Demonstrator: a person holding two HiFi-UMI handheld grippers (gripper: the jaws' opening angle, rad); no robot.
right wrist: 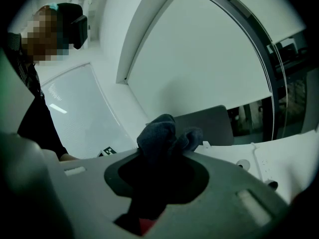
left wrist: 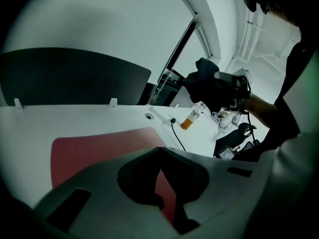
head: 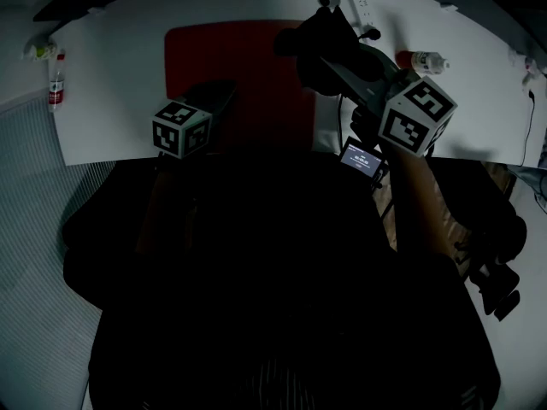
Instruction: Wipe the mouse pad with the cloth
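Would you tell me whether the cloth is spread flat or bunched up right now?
Bunched up: the cloth bulges in crumpled folds between the right gripper's closed jaws.

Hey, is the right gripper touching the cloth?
Touching. The right gripper view shows the right gripper shut on the dark cloth, which bunches up beyond it.

white desk (head: 111, 84), bottle (head: 425, 61), power strip (head: 362, 0)
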